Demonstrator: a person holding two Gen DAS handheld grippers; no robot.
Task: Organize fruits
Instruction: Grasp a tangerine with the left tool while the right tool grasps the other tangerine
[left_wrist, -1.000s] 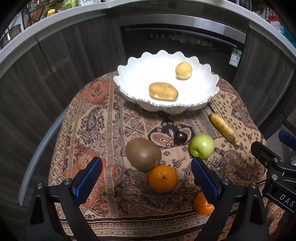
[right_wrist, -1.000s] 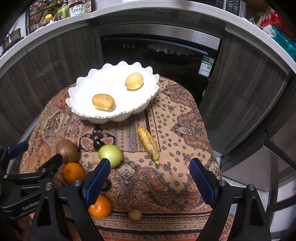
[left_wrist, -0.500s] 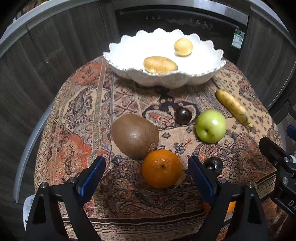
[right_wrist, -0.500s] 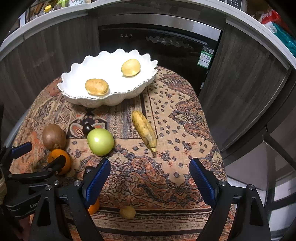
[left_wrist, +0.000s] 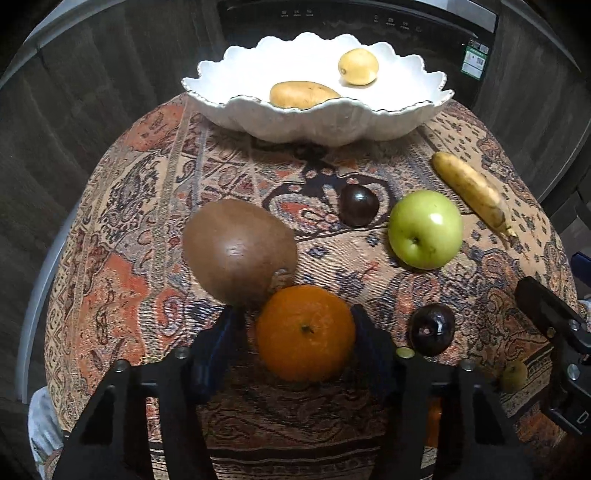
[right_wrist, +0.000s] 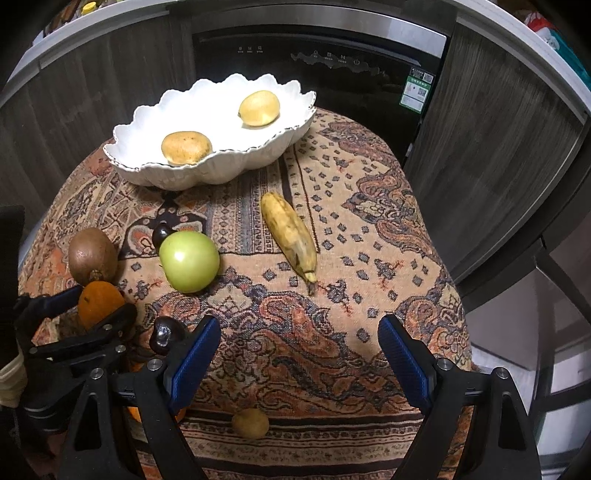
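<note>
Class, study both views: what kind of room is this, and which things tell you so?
Probably a home kitchen: a built-in appliance with a control panel sits under a countertop, flanked by dark wood cabinets.

Kiwi (left_wrist: 238, 251) crowds orange (left_wrist: 306, 332) left; dark plum (left_wrist: 431, 329) right; cloth (right_wrist: 351, 295) beyond banana (right_wrist: 290, 236) open.

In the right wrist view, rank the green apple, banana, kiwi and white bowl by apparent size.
1. white bowl, clearly largest
2. banana and green apple: alike, banana longer, apple bulkier
3. kiwi, smallest, though partly behind the left gripper's orange
</note>
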